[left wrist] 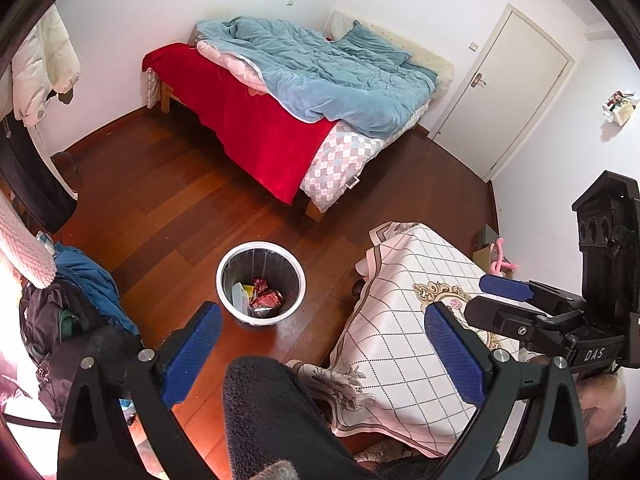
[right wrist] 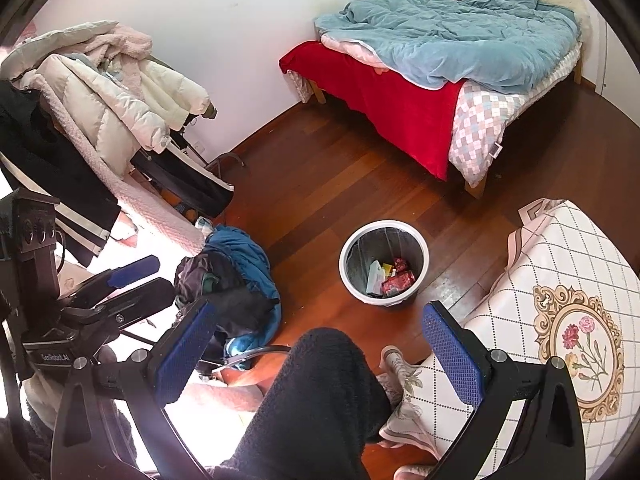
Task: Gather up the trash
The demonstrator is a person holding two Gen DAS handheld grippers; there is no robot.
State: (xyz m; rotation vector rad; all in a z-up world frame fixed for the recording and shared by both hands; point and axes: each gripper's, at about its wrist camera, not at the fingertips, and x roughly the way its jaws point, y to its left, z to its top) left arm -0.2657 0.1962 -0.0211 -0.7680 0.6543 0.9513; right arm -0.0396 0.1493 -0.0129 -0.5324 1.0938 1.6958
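Observation:
A white-rimmed trash bin stands on the wooden floor; it also shows in the right wrist view. Inside it lie red wrappers and pale packaging. My left gripper is open and empty, held high above the floor, nearer than the bin. My right gripper is open and empty, also high, with the bin beyond it. The right gripper appears at the right of the left wrist view, and the left gripper at the left of the right wrist view.
A table with a patterned white cloth stands right of the bin. A bed with red and blue covers is at the back. A clothes pile lies left of the bin, under a coat rack. My dark-trousered leg is below.

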